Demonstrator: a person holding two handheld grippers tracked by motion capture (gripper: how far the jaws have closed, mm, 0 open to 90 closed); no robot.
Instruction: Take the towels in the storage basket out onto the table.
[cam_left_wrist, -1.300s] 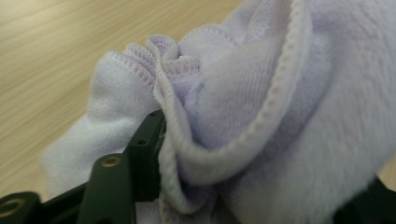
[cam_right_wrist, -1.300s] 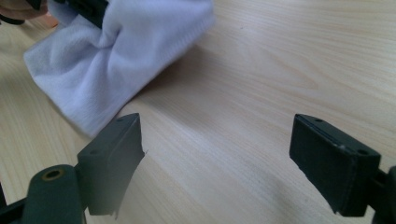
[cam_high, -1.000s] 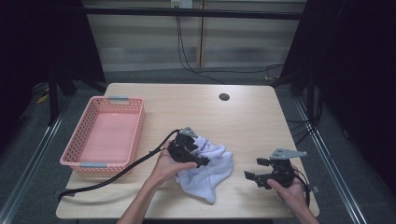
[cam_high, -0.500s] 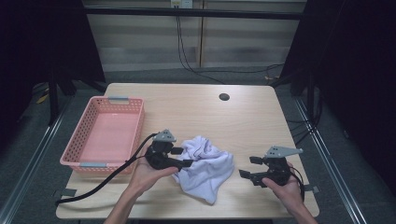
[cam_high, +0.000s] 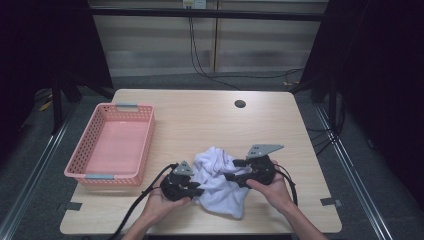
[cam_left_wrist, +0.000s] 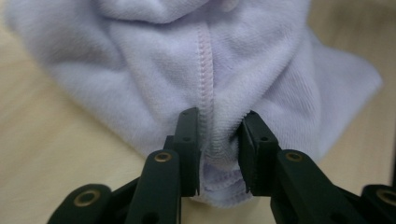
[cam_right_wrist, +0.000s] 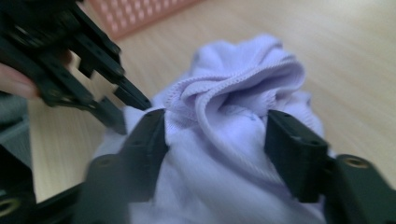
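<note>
My left gripper (cam_left_wrist: 218, 156) has been closing and pinches the seam of the crumpled lavender fleece cloth (cam_high: 220, 177) near the worktop's front edge; my right gripper (cam_right_wrist: 215, 140), closing, straddles its opposite bunch.

Both hand-held grippers, left (cam_high: 196, 189) and right (cam_high: 231, 176), have closed in on the white cloth (cam_high: 220, 182), jaws narrowing, seemingly pinching it.

Left gripper (cam_high: 192, 189) jaws closing; right gripper (cam_high: 235, 172) jaws closing, half-wide.
</note>
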